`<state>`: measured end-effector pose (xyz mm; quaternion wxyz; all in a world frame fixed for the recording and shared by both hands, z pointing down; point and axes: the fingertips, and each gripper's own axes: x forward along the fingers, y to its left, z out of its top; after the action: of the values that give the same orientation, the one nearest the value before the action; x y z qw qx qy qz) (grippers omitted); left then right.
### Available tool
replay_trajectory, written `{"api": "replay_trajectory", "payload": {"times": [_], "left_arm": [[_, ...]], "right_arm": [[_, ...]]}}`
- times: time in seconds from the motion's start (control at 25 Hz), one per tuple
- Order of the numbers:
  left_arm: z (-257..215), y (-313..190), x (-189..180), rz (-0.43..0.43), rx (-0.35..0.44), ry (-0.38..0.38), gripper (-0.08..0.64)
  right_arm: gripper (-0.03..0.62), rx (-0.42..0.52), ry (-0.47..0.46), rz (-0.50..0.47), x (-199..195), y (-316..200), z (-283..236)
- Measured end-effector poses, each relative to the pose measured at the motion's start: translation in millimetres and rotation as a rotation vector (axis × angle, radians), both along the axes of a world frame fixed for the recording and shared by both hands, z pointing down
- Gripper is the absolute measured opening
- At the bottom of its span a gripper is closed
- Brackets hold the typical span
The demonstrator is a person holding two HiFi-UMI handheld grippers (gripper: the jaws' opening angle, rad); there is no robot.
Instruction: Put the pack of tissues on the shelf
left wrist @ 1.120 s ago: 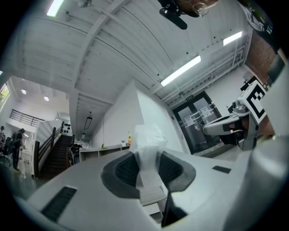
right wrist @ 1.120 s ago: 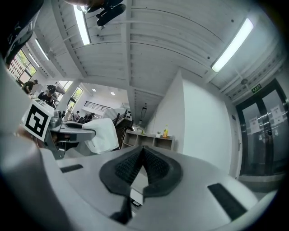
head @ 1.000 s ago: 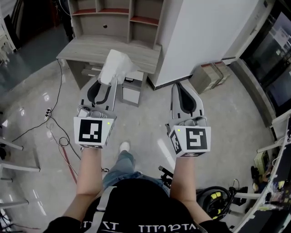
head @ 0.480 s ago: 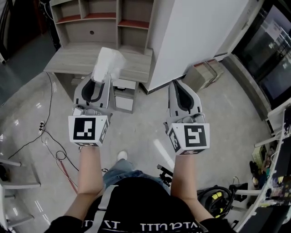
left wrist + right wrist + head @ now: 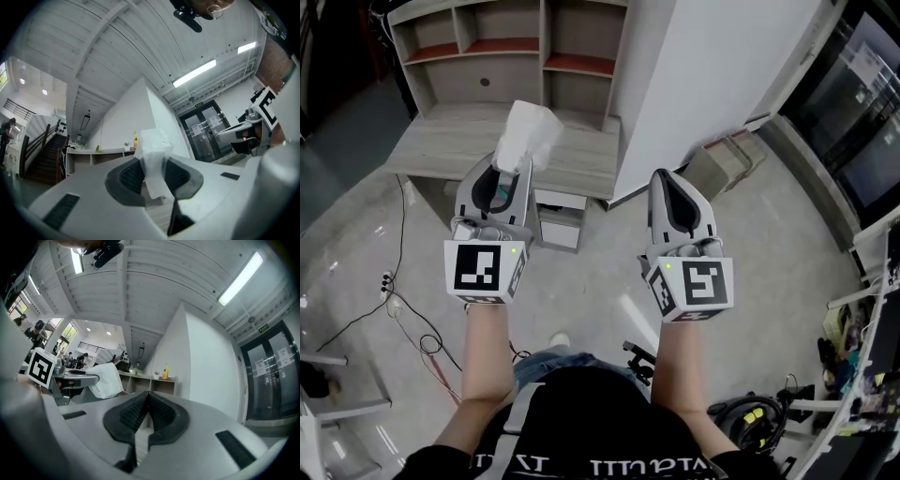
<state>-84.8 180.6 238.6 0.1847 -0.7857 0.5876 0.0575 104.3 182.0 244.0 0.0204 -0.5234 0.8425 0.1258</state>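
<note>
Carriage to the shelf over the desk is the step in hand, we judge, the white wall panel standing beside it and nothing barring our way. Our left gripper clamps the pack of tissues, our right gripper is closed on nothing; next we must raise the pack into a compartment.

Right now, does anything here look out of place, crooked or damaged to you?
Nothing looks spilled or broken. One oddity: the pack of tissues is pinched by just one end in the jaws of the left gripper, so most of it sticks out beyond them.
</note>
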Motion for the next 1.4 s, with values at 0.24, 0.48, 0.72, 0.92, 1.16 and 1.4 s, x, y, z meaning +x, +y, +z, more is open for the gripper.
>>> {"api": "replay_trajectory", "payload": {"times": [0.24,0.48,0.72,0.92,1.16,1.4], "left_arm": [[10.3,-37.0,-27.9,0.000,-0.022,0.006,0.100],[22.8,-53.2,-47.5,-0.008,-0.038,0.027,0.100],[36.7,-71.2,-53.2,-0.014,-0.060,0.026,0.100],[38.2,-97.0,-61.6,-0.024,-0.057,0.023,0.100],[37.5,-137.2,-68.5,-0.036,-0.063,0.011,0.100],[41.0,-195.2,-70.1,-0.039,-0.083,0.004,0.100]], "right_arm": [[0.017,-0.014,0.010,0.013,-25.4,-37.6,7.2],[0.017,-0.035,0.040,0.004,-42.5,-56.5,19.1],[0.017,-0.055,0.039,-0.025,-53.1,-79.1,29.6],[0.017,-0.046,0.037,-0.052,-66.7,-109.5,29.7],[0.017,-0.046,0.032,-0.074,-78.4,-152.2,29.7],[0.017,-0.049,0.027,-0.083,-82.9,-211.5,28.1]]}}
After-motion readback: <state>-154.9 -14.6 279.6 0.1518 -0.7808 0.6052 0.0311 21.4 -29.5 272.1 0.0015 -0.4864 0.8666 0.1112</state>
